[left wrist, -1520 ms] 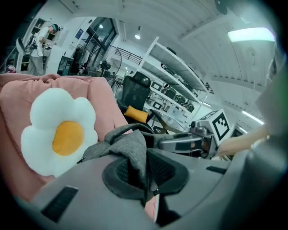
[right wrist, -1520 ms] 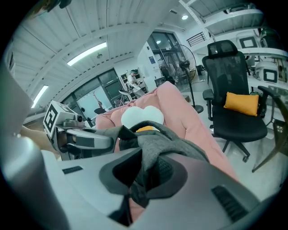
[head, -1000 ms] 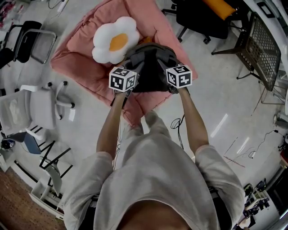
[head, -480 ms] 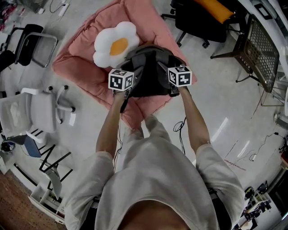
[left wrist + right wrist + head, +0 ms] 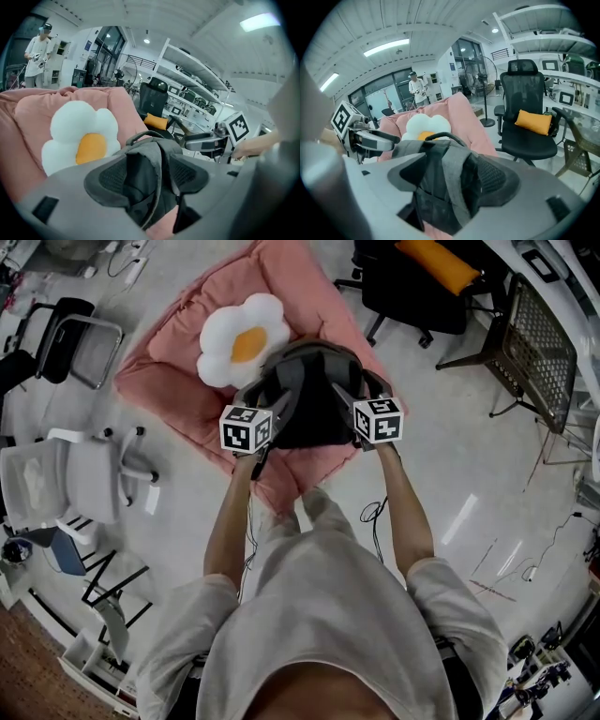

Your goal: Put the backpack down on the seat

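Judging from the layout, time for a clean release rather than any further placing. Leave the backpack (image 5: 309, 395) sitting where seen: on the near right part of the pink cushion seat (image 5: 173, 381), close beside the white-and-yellow flower pillow (image 5: 242, 338), with the top handle (image 5: 440, 137) arching up.

Keep the left gripper (image 5: 151, 178) and the right gripper (image 5: 453, 179) spread wide, as now, having just been opening. No squeezing again. Note a grey shoulder strap (image 5: 143, 187) lying between the left jaws and another band of strap (image 5: 452, 187) between the right jaws, with the pads parted and nothing pinched.

Draw both grippers back toward the body along the line of the jaws, together and evenly, so as not to snag the webbing or tip the bag off the near edge of the cushion. Avoid lifting first: some risk of hooking a strap on a pad and dragging the bag forward. Hold the wrists level and avoid rolling them while strap still lies between the pads.

Watch the bag through the retreat. On any lean toward the floor, stop and steady with the flat of a jaw rather than a fresh pinch. Mind the loose cable (image 5: 370, 498) on the floor by the feet when stepping away.

Probably very near the end of the task, with only the withdrawal left.
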Available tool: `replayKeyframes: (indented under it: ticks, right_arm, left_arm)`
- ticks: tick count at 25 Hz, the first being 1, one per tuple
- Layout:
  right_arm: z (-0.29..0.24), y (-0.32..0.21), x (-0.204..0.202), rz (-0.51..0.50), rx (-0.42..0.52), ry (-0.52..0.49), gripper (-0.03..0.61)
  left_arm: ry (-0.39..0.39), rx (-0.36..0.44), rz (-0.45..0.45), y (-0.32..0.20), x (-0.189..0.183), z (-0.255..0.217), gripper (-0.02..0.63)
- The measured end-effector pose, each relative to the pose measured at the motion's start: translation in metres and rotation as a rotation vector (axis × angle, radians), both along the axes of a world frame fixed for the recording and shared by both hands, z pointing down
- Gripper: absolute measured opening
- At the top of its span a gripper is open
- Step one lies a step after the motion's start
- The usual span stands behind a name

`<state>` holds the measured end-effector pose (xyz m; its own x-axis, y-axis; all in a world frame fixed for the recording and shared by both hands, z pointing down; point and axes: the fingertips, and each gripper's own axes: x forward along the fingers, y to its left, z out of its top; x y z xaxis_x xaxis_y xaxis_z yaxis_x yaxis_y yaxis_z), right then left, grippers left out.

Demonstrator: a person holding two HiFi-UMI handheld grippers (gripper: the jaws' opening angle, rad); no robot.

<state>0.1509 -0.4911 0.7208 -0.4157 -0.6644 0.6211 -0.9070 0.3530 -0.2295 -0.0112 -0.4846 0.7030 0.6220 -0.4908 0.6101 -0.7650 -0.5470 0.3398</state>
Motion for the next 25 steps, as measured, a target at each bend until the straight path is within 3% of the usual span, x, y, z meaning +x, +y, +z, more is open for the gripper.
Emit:
replayKeyframes:
  ticks: [12, 20, 25]
  right_arm:
    - [-0.094, 0.044, -0.015, 0.002, 0.171, -0.018, 0.170]
    - [-0.157, 0.078, -0.031, -0.011, 0.274, -0.008, 0.043]
    - [-0.182, 0.097, -0.036, -0.014, 0.312, -0.007, 0.005]
  left_arm:
    - [0.088, 0.182, -0.013, 0.039, -0.003, -0.094, 0.258]
    - [0.114, 0.264, -0.036, 0.072, -0.014, -0.147, 0.096]
    - [0.094, 0.310, -0.025, 0.081, -0.021, -0.170, 0.040]
